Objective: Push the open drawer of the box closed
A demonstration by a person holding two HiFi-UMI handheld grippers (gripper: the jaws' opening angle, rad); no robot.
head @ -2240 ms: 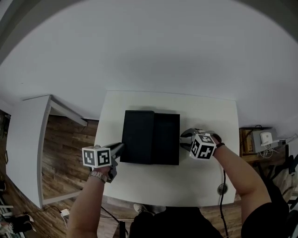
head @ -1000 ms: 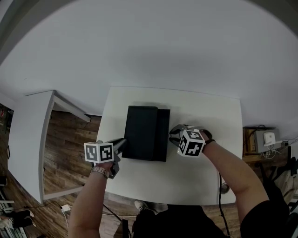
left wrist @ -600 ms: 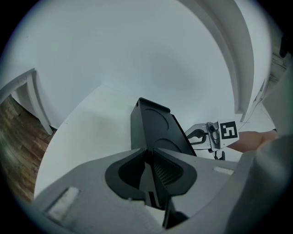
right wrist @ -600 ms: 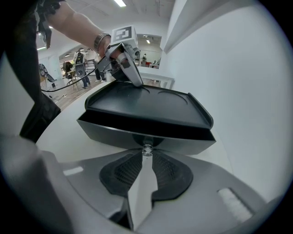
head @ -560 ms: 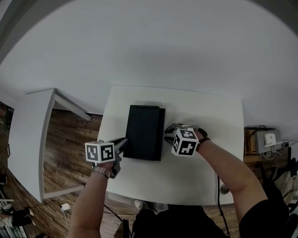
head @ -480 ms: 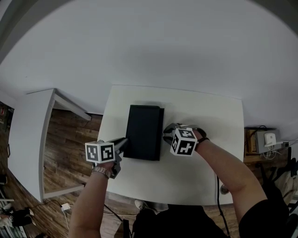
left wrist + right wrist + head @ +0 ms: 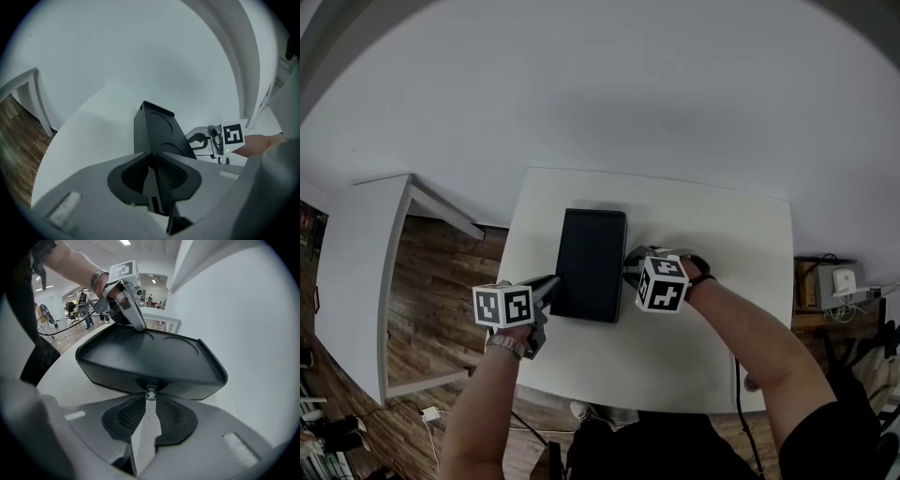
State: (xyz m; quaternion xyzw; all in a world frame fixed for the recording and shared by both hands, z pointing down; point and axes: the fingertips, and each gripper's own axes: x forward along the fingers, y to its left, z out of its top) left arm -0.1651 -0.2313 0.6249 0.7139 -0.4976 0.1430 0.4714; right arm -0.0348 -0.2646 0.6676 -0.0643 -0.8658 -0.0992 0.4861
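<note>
A black box (image 7: 591,264) lies in the middle of the white table (image 7: 712,225), its drawer flush with the body. My right gripper (image 7: 628,270) is at the box's right face. In the right gripper view its jaws (image 7: 150,398) are pinched on the small clear drawer knob (image 7: 150,393), and the box (image 7: 145,357) fills the space ahead. My left gripper (image 7: 551,285) is shut, and its tips rest against the box's left side. In the left gripper view, that gripper (image 7: 151,157) meets the box (image 7: 159,133) at the near edge.
A second white table (image 7: 356,253) stands to the left over a wooden floor (image 7: 441,309). At the far right is a small cabinet with a device (image 7: 830,279). A cable (image 7: 736,375) hangs at the table's front right.
My right gripper has travelled left with the drawer, and the strip of drawer that stuck out on the right has slid into the box. The left gripper has stayed against the left side.
</note>
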